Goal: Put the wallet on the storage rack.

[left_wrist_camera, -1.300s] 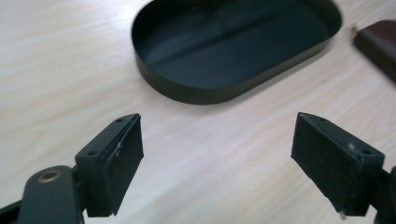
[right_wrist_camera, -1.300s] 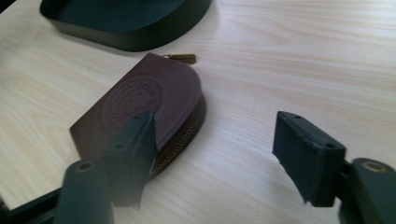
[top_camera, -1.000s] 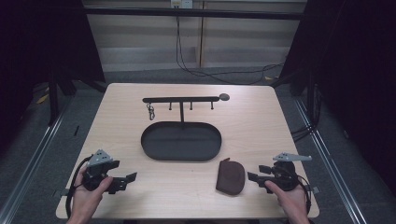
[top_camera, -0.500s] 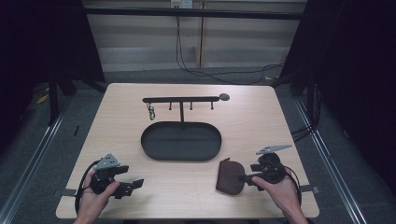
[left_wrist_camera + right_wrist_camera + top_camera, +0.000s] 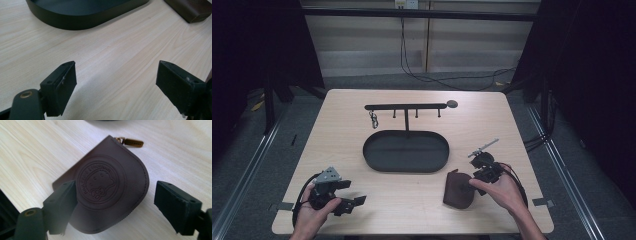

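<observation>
Brown leather lies between my right gripper's (image 5: 113, 206) jaws: a small pouch (image 5: 107, 185), flat on the pale wooden table (image 5: 522, 130) at its near right. My jaws stand wide and have just been opening; the pads press on nothing. In the right gripper view the left pad crosses the pouch's edge while the right pad hangs over bare wood beside it, and I cannot tell whether either one touches the leather.

From the high view, my right gripper (image 5: 476, 176) sits at the pouch's (image 5: 458, 190) right edge, pointing left toward it, with my hand behind. My left gripper (image 5: 354, 202) hovers at the near left corner, well apart from the pouch, jaws spread wide and holding nothing; the left gripper view confirms bare wood between its pads (image 5: 63, 85).

Up close, the right gripper view gives what the high view cannot: a round embossed stamp with a cartoon face on the pouch's front, stitching along its curved rim, and a brass zip pull (image 5: 131, 142) at its far end. Overhead, the high view supplies the wider setting: a dark oval tray (image 5: 439, 160) at the table's middle, and beyond it a black rail stand (image 5: 407, 107) with pegs, one at the left carrying a small metal ring (image 5: 374, 120). My left gripper view catches the tray's wall (image 5: 75, 21) and a corner of the pouch (image 5: 192, 11).
</observation>
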The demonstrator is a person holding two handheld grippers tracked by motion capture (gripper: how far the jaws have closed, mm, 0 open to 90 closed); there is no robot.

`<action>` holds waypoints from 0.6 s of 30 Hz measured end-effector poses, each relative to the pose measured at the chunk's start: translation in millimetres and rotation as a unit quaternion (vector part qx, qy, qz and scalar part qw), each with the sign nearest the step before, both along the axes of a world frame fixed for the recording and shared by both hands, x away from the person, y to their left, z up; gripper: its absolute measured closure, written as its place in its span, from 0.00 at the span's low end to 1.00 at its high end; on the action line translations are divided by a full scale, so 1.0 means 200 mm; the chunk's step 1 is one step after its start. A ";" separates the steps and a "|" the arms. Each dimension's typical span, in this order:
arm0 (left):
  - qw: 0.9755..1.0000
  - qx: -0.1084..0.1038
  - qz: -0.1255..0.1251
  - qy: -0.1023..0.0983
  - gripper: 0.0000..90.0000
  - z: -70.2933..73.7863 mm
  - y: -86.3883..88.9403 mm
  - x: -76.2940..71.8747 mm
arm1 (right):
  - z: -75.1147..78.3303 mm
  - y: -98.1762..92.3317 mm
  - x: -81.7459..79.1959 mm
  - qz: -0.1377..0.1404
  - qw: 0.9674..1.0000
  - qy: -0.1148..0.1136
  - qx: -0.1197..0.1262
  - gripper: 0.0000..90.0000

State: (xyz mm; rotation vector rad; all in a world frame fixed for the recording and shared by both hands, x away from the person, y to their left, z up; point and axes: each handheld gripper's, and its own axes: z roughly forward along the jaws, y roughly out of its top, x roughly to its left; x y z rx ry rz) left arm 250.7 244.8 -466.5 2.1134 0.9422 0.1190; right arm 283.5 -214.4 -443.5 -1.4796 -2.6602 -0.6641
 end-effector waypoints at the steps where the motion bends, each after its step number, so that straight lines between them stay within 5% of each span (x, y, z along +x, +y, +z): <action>1: 1.000 0.001 0.001 0.002 0.18 0.00 0.00 0.00 | 0.00 0.01 0.01 0.002 1.000 0.005 -0.008 0.19; 18: 1.000 0.003 -0.005 0.009 0.19 -0.01 0.00 0.00 | -0.05 0.13 0.15 0.047 0.995 0.056 -0.072 0.19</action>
